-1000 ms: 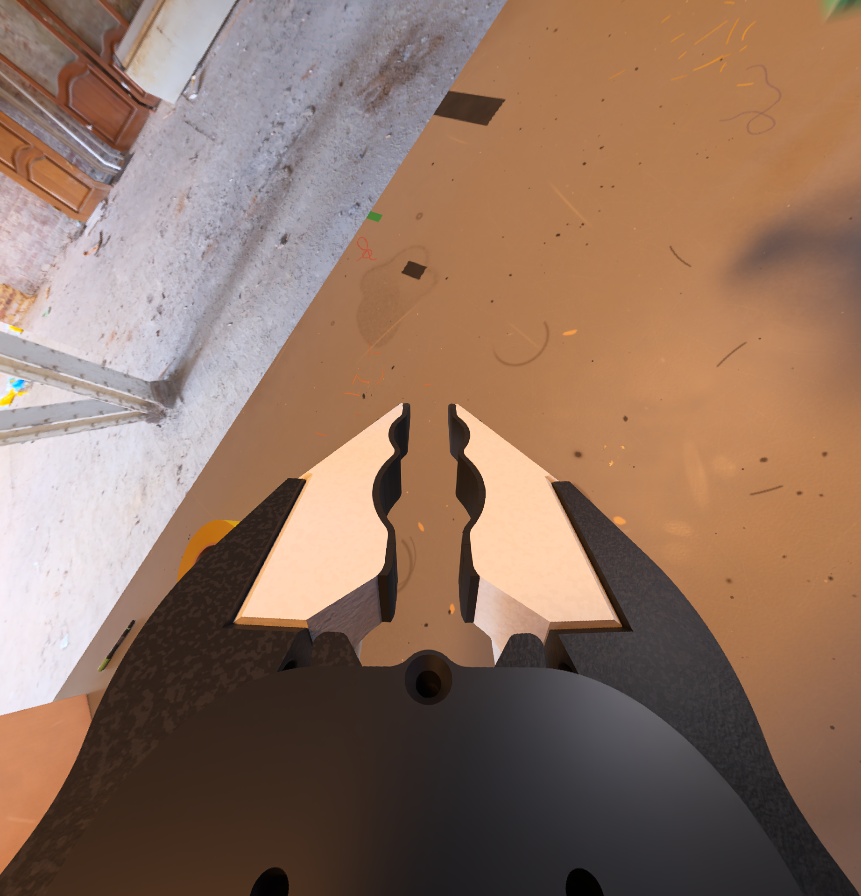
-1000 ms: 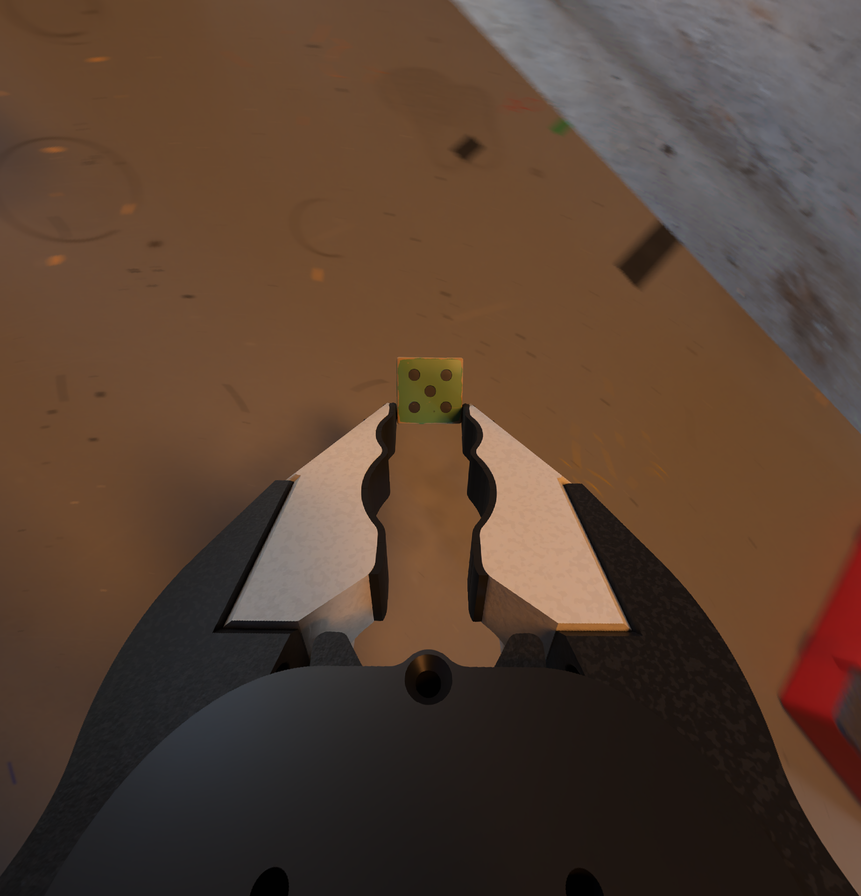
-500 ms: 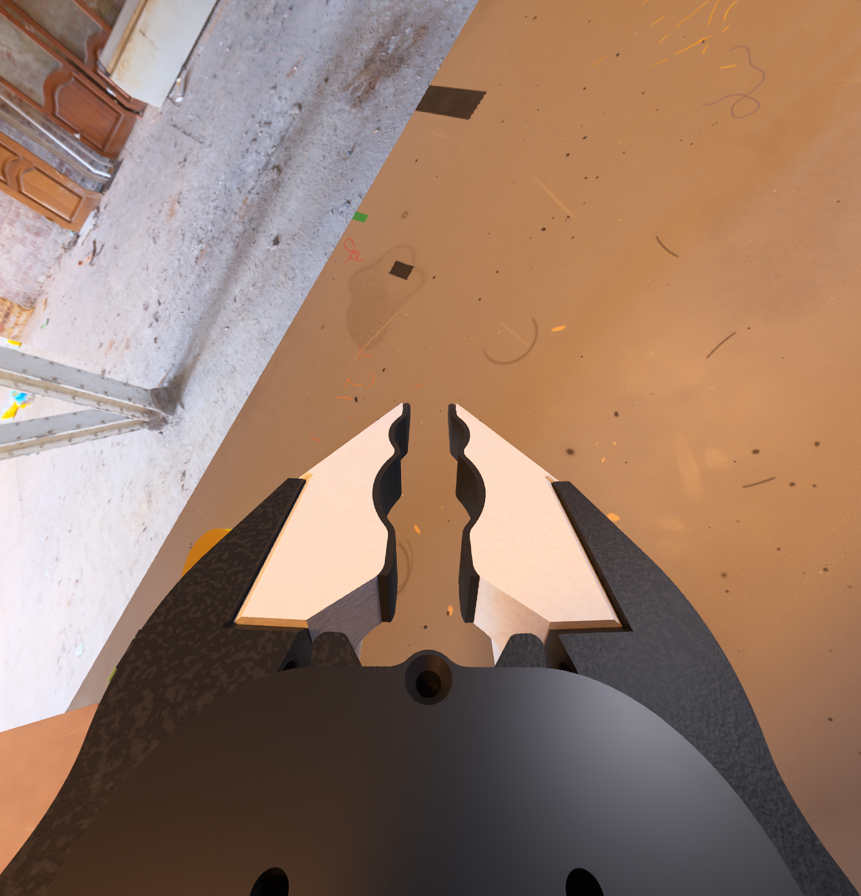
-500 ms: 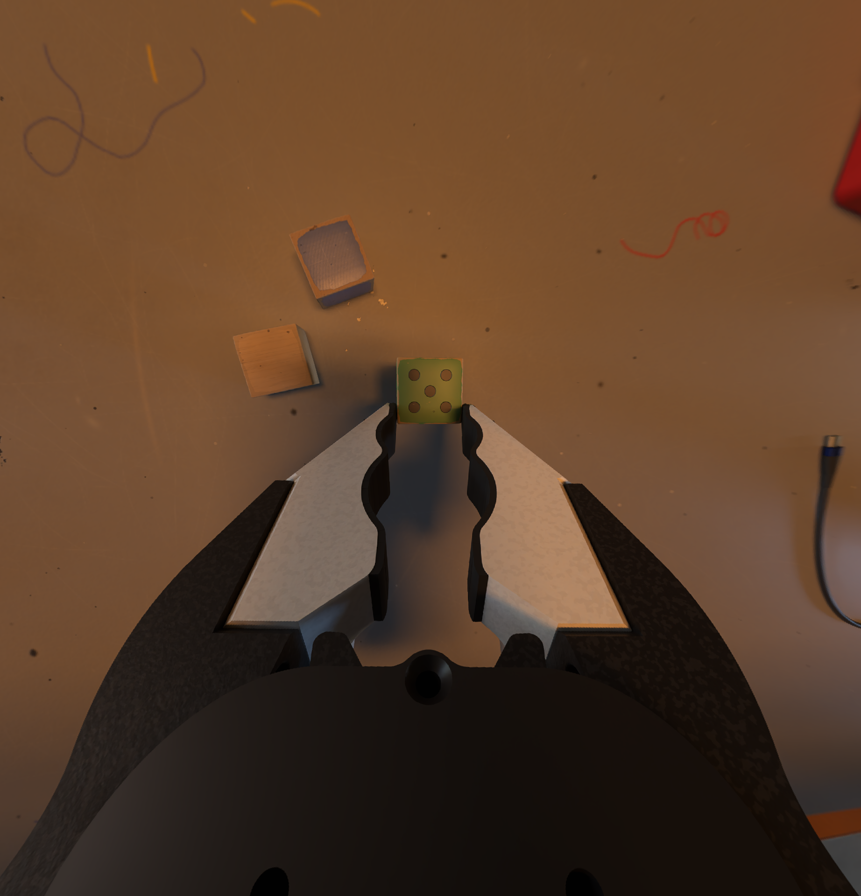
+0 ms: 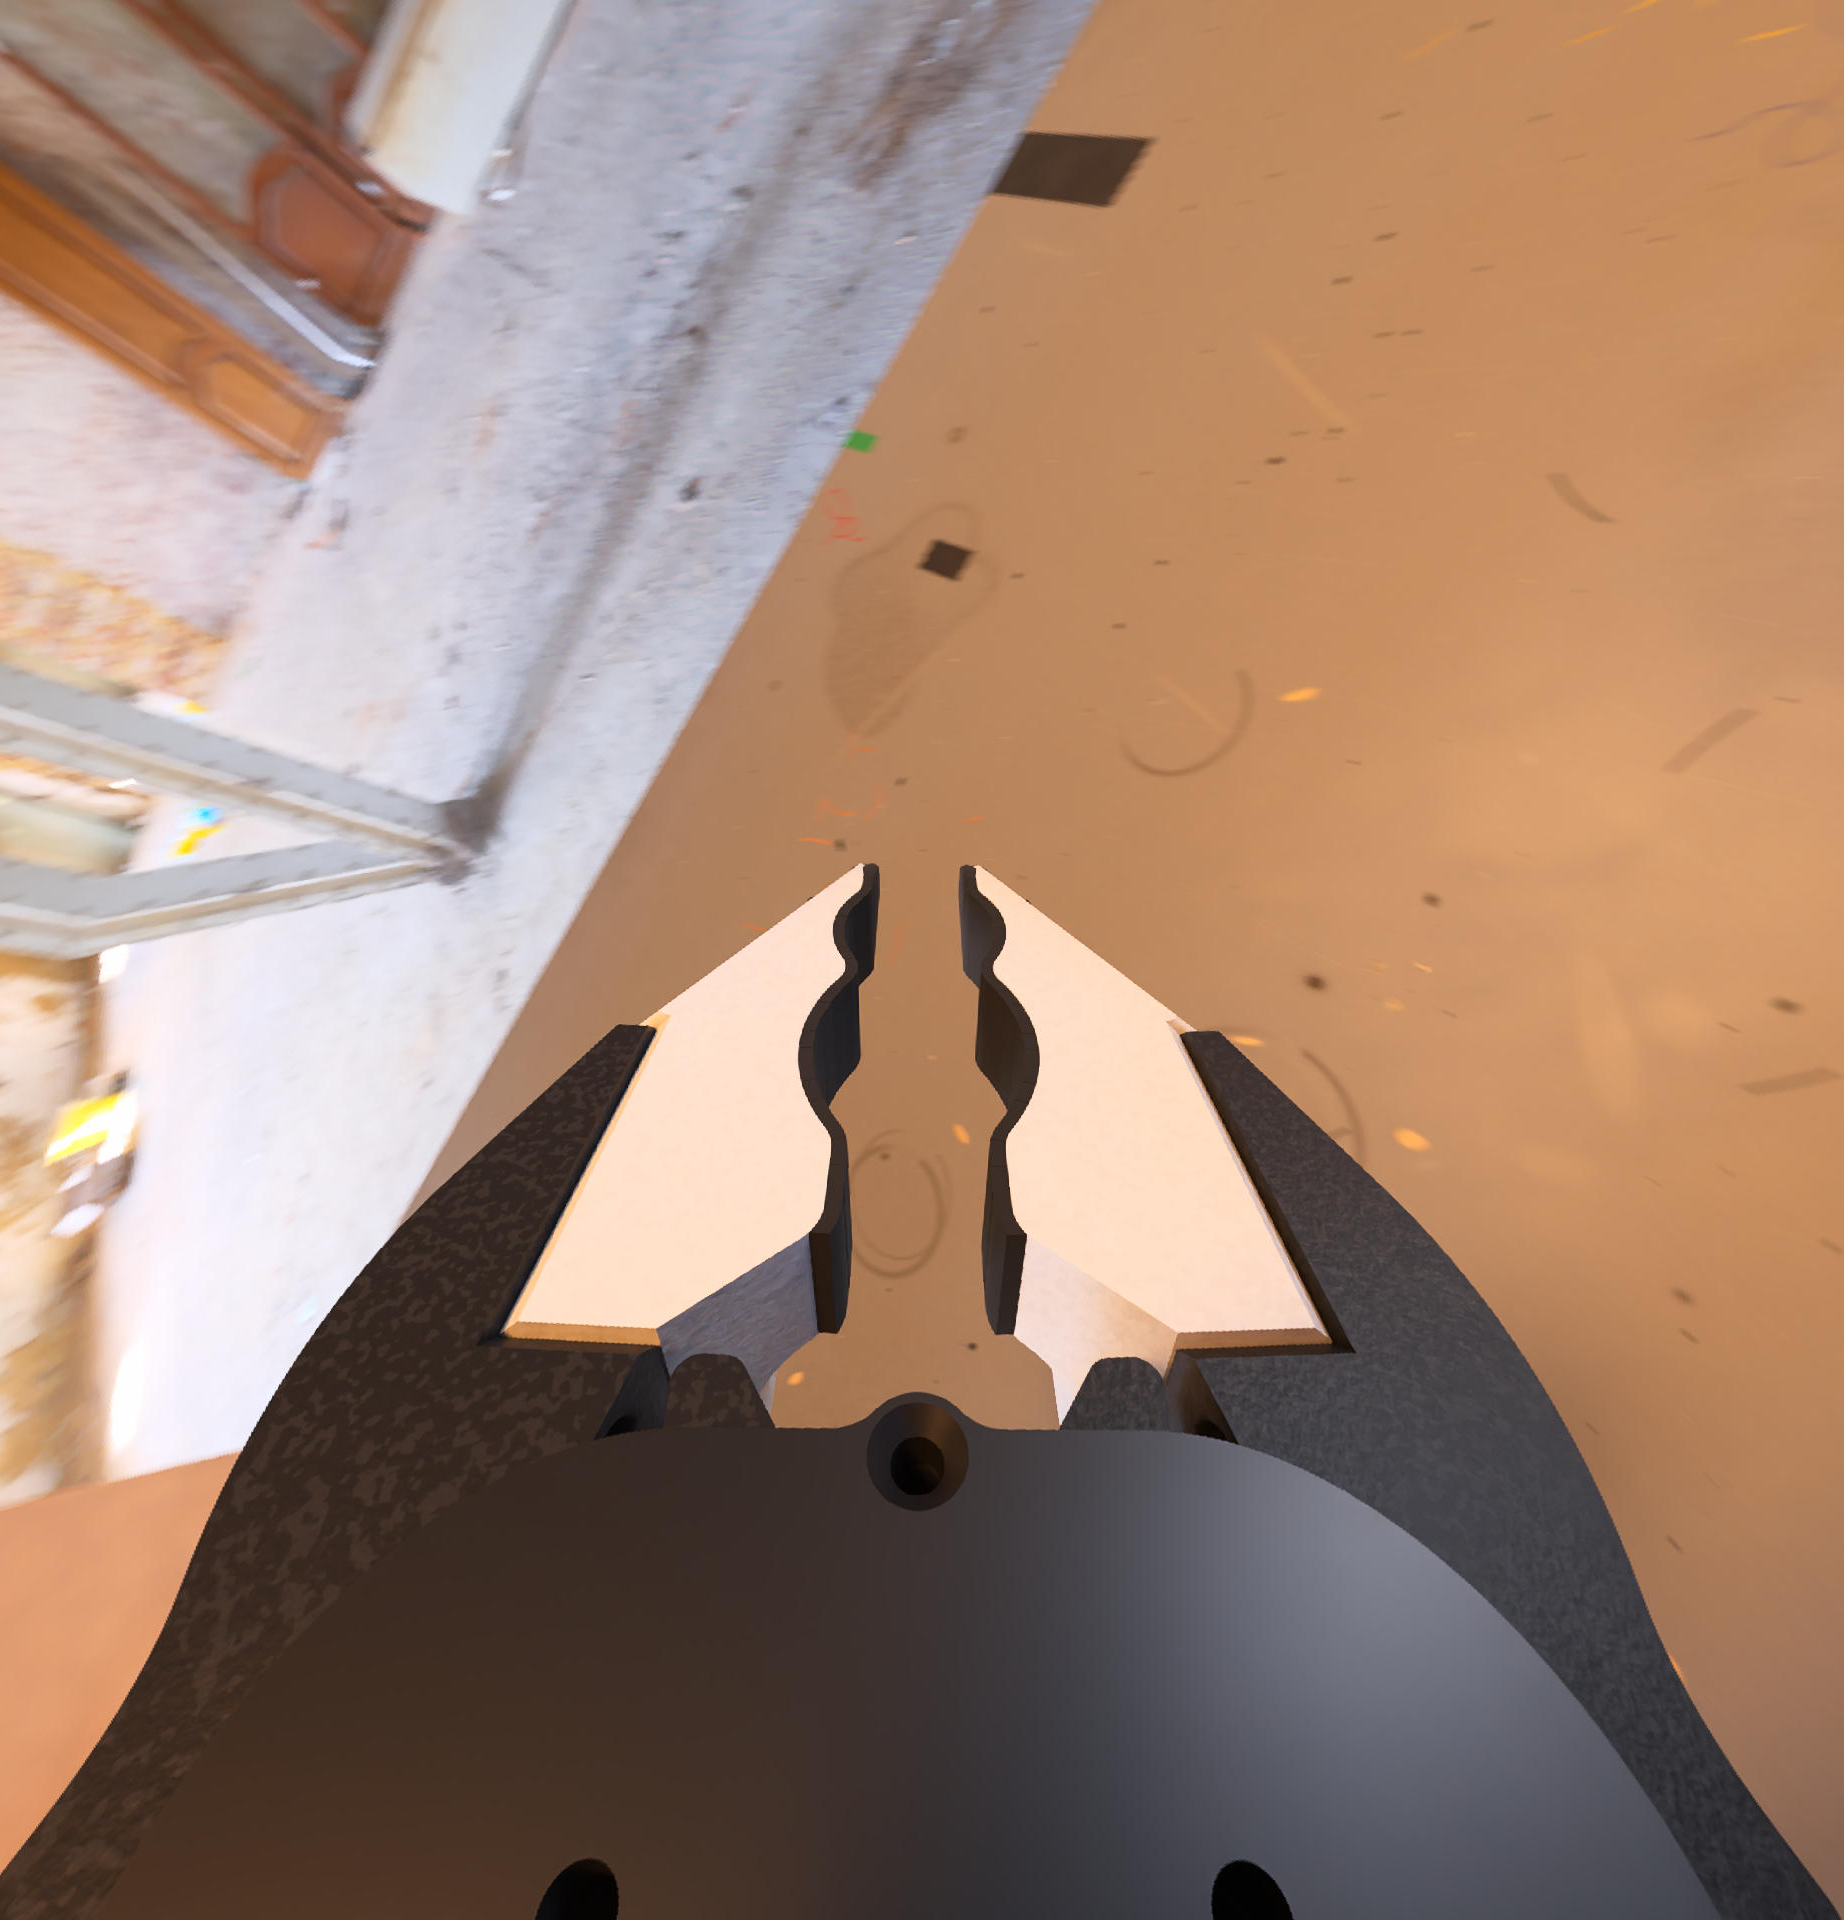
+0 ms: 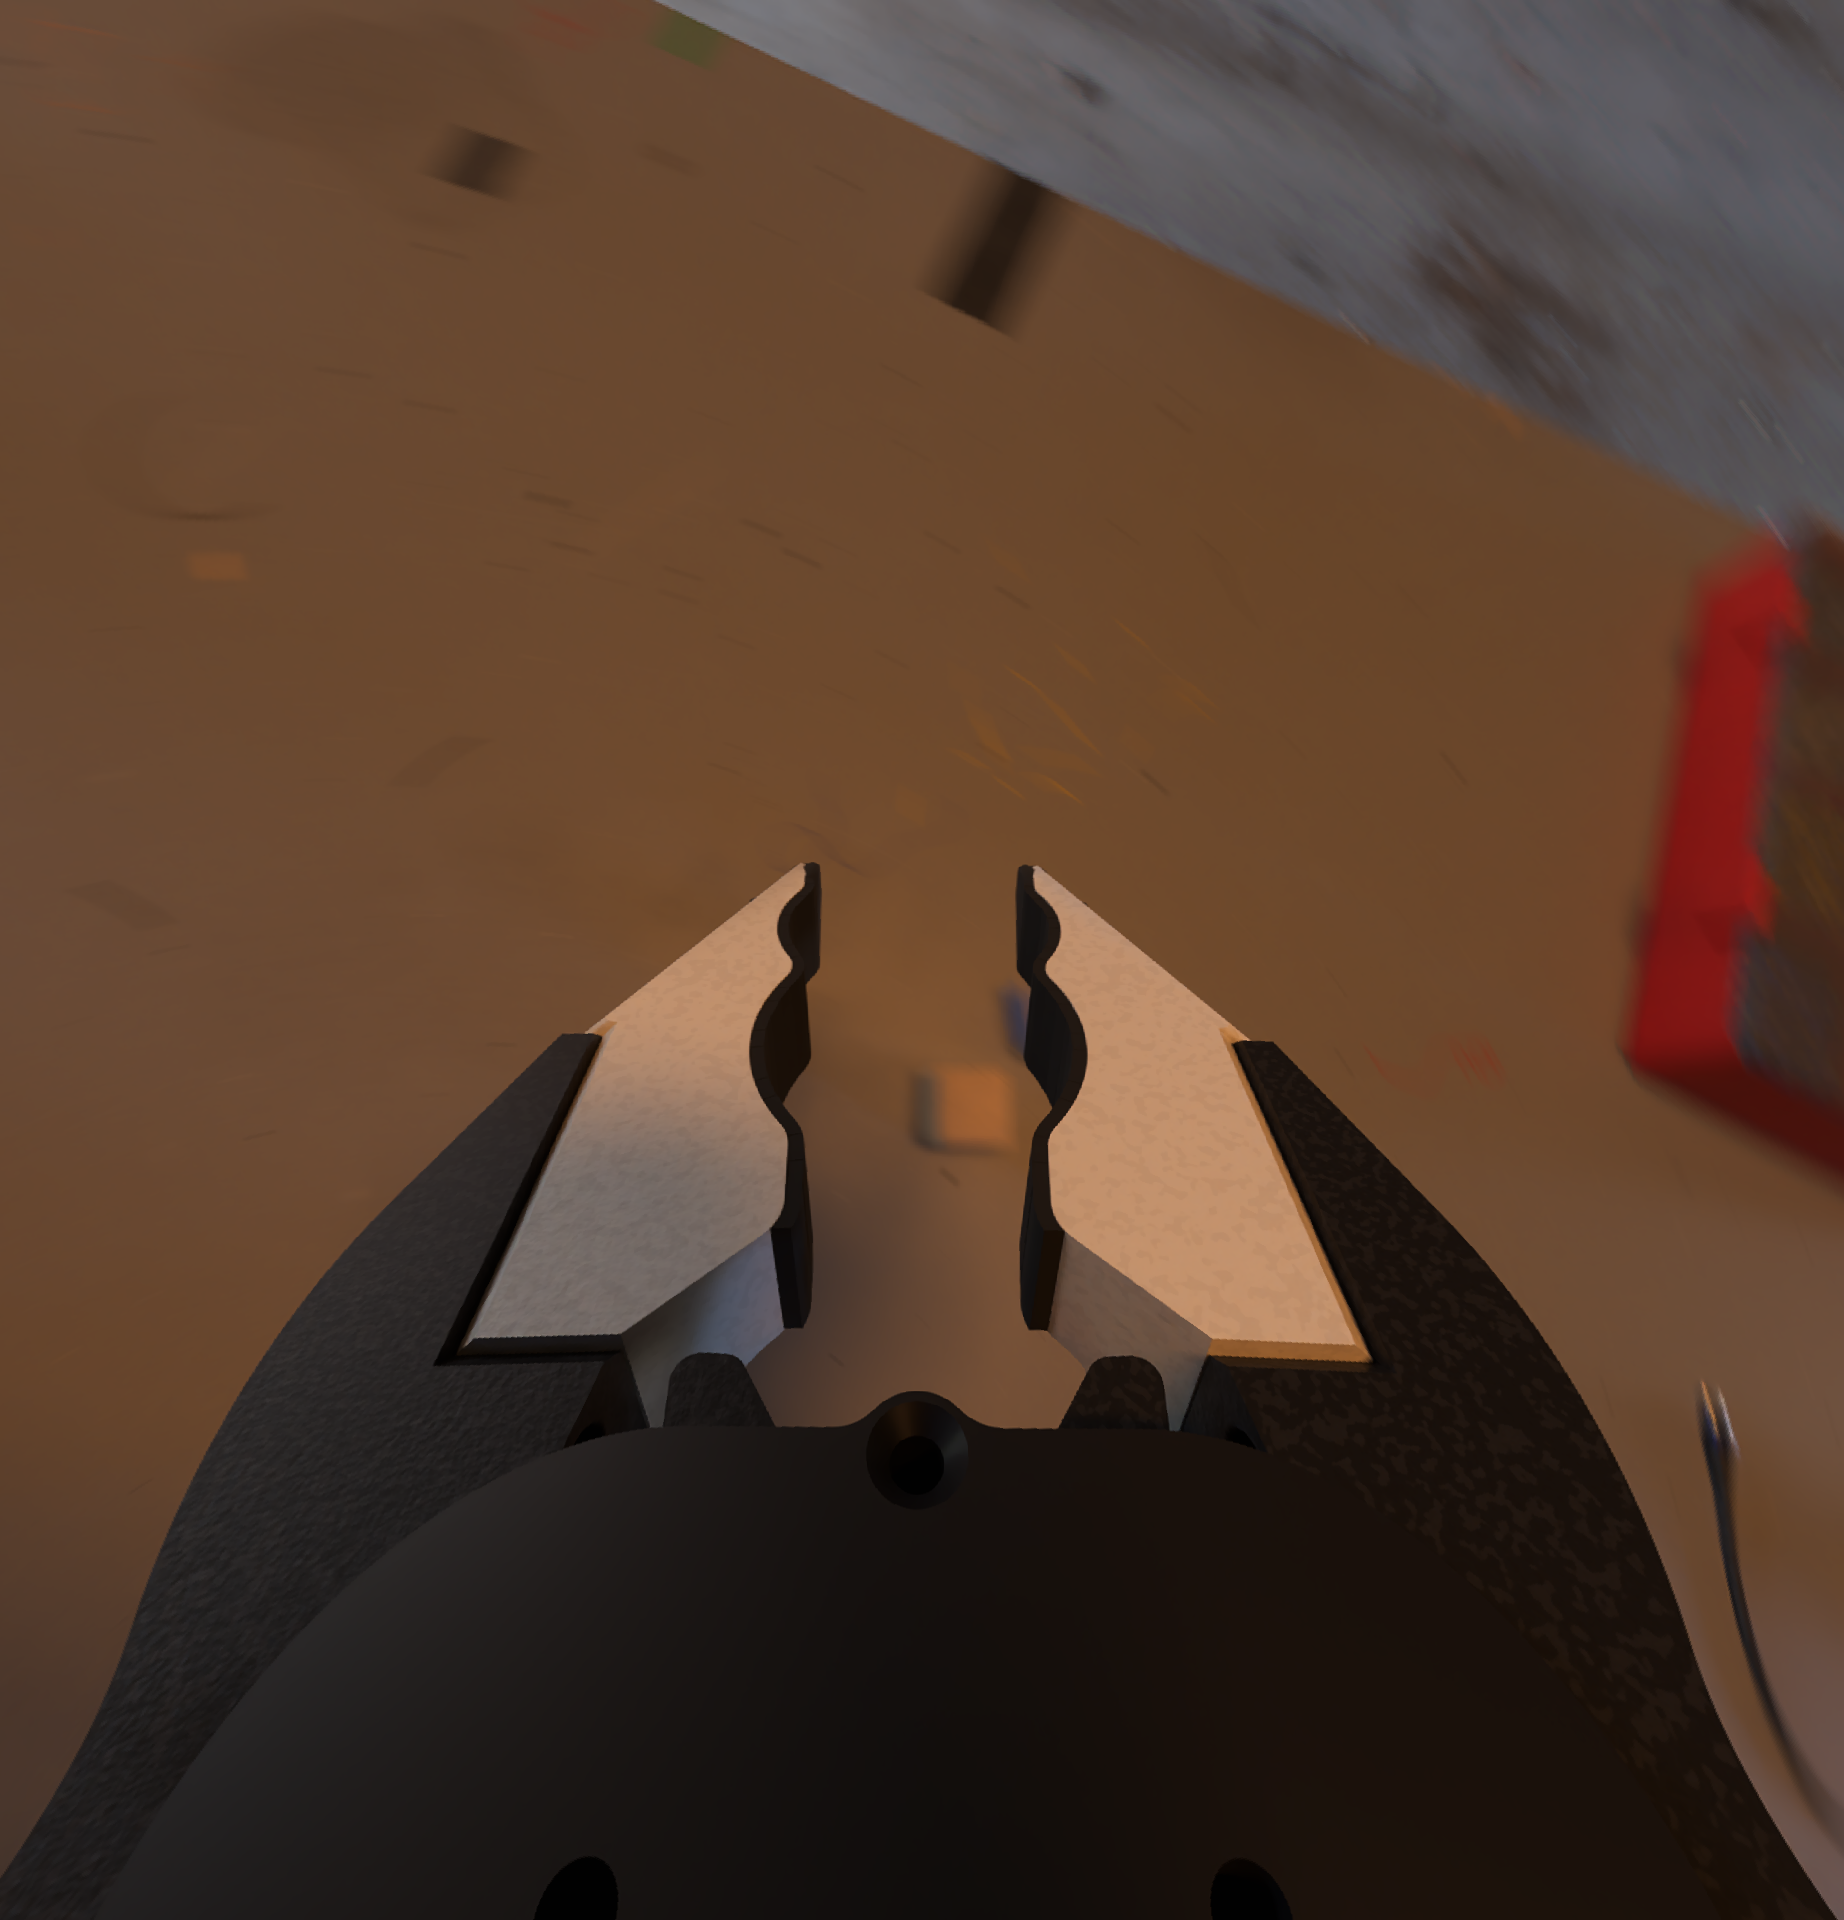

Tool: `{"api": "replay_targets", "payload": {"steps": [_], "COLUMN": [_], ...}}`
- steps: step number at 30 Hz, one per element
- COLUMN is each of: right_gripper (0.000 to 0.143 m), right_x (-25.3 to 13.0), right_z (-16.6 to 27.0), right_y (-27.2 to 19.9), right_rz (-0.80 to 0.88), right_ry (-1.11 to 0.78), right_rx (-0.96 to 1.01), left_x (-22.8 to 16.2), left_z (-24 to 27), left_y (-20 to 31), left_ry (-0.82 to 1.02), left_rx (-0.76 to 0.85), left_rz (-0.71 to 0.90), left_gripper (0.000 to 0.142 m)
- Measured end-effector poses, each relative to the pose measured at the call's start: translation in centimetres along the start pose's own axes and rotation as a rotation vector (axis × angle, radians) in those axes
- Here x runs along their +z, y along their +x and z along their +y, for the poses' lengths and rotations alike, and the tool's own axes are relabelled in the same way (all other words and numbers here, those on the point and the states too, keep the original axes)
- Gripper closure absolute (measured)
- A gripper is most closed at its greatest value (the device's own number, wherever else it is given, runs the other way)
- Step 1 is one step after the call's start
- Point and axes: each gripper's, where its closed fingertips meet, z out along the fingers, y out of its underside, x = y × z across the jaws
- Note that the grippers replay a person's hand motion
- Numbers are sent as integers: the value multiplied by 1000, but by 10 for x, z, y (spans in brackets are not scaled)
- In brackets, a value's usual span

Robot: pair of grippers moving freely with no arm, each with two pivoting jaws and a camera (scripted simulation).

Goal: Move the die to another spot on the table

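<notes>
The die is not in either view. My right gripper [image 6: 917, 883] is open and empty above the brown table [image 6: 482, 675]; the view is blurred by motion. A small tan block [image 6: 965, 1110], blurred, lies on the table below the gap between the right fingers [image 6: 669, 1122]. My left gripper [image 5: 917, 883] is nearly shut, with a narrow gap between its tips and nothing in it. It hangs over the table [image 5: 1417, 623] near the table's left edge.
A red box-like object [image 6: 1728, 831] lies at the right in the right wrist view, with a dark cable [image 6: 1728, 1507] below it. The table edge and grey concrete floor [image 6: 1417, 156] run along the top right. The floor [image 5: 430, 520] is left of the table in the left wrist view.
The right gripper held the yellow-green die between its tips; now its jaws are wider apart, the die is gone from view and the view has swung. The left gripper barely drifted.
</notes>
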Motion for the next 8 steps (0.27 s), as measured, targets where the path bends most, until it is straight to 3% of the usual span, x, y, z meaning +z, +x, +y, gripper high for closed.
{"api": "replay_targets", "payload": {"steps": [4, 8], "right_gripper": [98, 95], "right_x": [15, 57], "right_z": [-36, -28], "right_y": [-116, -176], "right_rz": [-341, -483], "right_ry": [44, -24], "right_rx": [-310, -449], "left_x": [8, 17], "left_z": [-3, 2], "left_y": [-27, -33], "left_ry": [-44, -134], "left_rx": [35, 115], "left_rz": [-250, -372], "left_gripper": [130, 130]}}
